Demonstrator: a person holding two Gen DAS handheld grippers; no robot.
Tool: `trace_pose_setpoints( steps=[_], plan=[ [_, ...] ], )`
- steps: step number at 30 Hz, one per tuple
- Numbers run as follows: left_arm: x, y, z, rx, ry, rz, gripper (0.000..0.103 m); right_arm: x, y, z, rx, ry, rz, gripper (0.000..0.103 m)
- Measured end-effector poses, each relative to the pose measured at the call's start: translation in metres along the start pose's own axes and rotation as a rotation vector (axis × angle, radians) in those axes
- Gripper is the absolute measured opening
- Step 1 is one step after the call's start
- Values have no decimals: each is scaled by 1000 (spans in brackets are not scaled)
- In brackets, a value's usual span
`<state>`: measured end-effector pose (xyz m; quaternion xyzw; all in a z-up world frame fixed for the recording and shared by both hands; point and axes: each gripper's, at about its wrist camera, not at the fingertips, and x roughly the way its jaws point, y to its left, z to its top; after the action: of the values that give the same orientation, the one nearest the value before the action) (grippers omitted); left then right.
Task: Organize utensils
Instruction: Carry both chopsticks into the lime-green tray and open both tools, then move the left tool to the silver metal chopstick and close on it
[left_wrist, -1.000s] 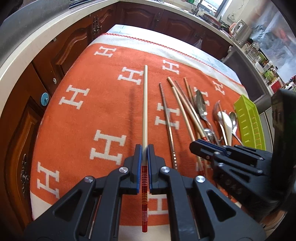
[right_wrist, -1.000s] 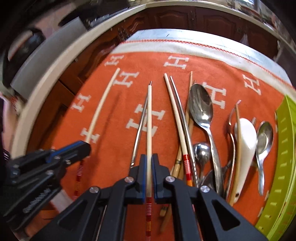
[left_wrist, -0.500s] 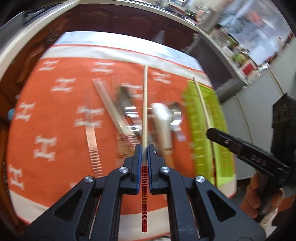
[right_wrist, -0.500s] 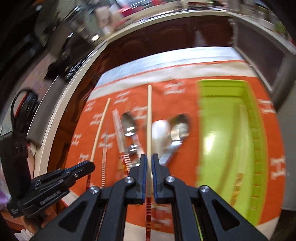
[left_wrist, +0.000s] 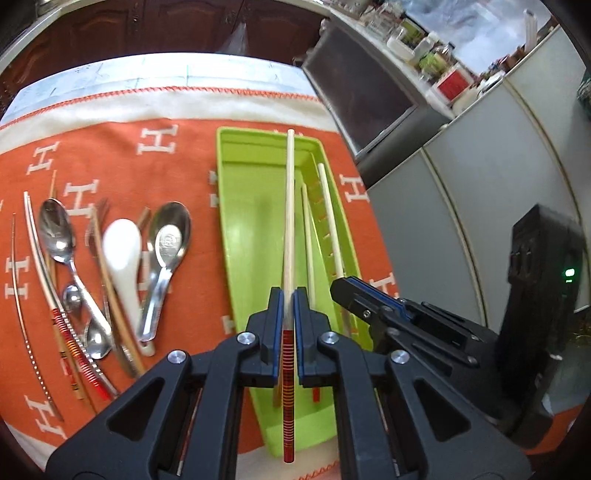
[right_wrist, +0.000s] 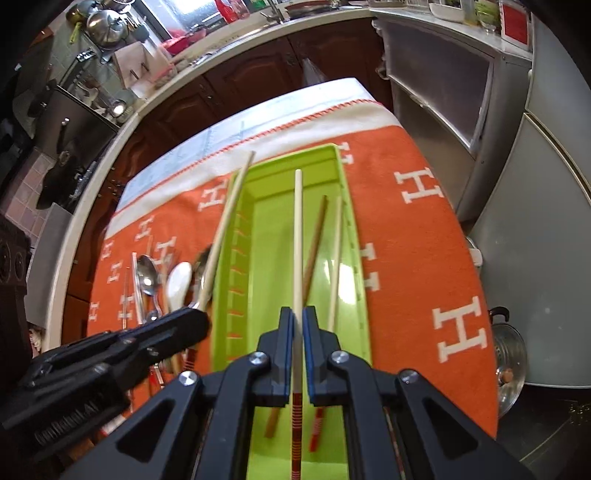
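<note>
My left gripper (left_wrist: 287, 295) is shut on a pale chopstick (left_wrist: 289, 206) with a red striped handle and holds it lengthwise over the lime green tray (left_wrist: 251, 236). My right gripper (right_wrist: 297, 314) is shut on a matching chopstick (right_wrist: 297, 236), also lengthwise over the tray (right_wrist: 266, 258). Two chopsticks (right_wrist: 314, 240) lie inside the tray at its right side. The right gripper (left_wrist: 369, 295) shows in the left wrist view beside the tray, and the left gripper (right_wrist: 177, 328) shows in the right wrist view at the tray's left.
Several spoons, a white ceramic spoon (left_wrist: 122, 254) and loose chopsticks (left_wrist: 40, 258) lie on the orange H-patterned cloth (left_wrist: 110, 155) left of the tray. Grey cabinets (right_wrist: 535, 221) stand to the right past the table edge. A steel pot (right_wrist: 509, 350) sits low on the right.
Both grippers swung right from the utensil pile and now hold their chopsticks over the green tray. Both stay shut.
</note>
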<state>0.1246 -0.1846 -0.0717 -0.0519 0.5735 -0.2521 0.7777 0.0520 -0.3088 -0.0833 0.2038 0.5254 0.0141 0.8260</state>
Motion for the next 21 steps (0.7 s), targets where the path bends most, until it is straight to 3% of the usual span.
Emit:
trace_pose_setpoints(
  steps=[7,10,12,14,21],
  plan=[
    [-2,-3,-16,92,-27,85,8,1,2,-5,-35,-36,-40,7],
    [-20,5,-23,108,-64,124,21,-1,5,-8,-44,-44,-35,7],
    [-36,11,-27,99,-99,144,43,-2,8,-11,-51,-48,-32,7],
    [-52,23,-31,76,-147,167,50,-5,13,-15,-60,-51,-20,7],
    [-87,50,-49,66,-204,257,55,-20,32,-29,-78,-71,7,7]
  ],
)
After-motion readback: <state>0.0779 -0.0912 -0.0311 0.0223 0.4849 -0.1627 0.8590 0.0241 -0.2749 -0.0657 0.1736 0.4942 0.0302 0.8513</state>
